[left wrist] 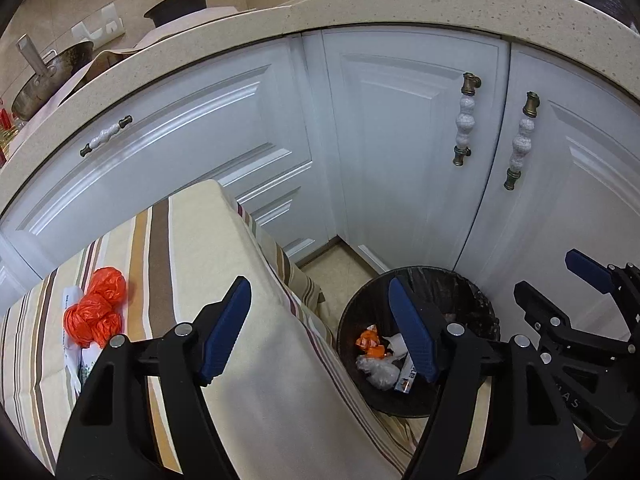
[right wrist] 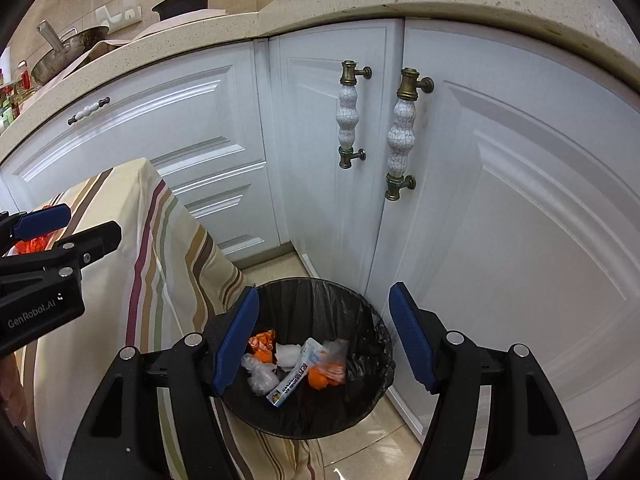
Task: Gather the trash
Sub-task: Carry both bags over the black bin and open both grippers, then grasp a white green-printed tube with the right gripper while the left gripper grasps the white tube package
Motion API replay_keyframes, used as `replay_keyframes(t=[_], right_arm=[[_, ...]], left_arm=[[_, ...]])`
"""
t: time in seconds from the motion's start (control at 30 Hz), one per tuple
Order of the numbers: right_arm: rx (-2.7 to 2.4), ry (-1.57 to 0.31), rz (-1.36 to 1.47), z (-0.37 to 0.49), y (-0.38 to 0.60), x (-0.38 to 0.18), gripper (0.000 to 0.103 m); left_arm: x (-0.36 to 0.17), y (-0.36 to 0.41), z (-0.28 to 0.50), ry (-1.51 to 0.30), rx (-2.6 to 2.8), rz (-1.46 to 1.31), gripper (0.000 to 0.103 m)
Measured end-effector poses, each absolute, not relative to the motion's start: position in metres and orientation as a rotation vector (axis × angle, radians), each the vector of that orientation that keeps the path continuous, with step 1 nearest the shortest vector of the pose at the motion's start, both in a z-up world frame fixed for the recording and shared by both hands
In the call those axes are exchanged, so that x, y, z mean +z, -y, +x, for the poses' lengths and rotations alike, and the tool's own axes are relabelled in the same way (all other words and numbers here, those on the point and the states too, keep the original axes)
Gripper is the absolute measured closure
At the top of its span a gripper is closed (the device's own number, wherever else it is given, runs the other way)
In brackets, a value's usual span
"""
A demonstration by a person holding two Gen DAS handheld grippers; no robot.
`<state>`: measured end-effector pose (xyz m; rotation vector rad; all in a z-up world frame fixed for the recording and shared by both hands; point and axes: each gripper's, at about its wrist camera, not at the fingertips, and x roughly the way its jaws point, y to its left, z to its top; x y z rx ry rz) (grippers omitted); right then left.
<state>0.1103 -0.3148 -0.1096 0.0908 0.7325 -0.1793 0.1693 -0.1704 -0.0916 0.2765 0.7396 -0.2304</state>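
right wrist view: our right gripper (right wrist: 322, 338), jaws released and empty, above bin (right wrist: 372, 344) holding trash (right wrist: 296, 364); left gripper (left wrist: 320, 328) likewise released.

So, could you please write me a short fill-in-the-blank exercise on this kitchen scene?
1. The trash bin is lined with a ____ bag.
2. The orange bags still to be collected lie on the striped ____.
3. Both the left gripper and the right gripper are ____, holding nothing.
4. The bin stands on the floor in front of the white ____.

Missing words: black; tablecloth; open; cabinet doors
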Motion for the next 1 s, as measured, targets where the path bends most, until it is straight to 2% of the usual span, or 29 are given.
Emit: replay_keyframes(t=[0.4,1.0], right_arm=[[-0.131,-0.705,0.097,0.107,0.291,-0.096,0.037],[0.108,-0.699,0.011,0.125,0.163,-0.077,0.037]], left_arm=[[-0.079,0.123,0.157,-0.739,-0.16,0.237,0.033],[-0.075,-0.044,0.137,-0.784,0.127,0.11,0.033]])
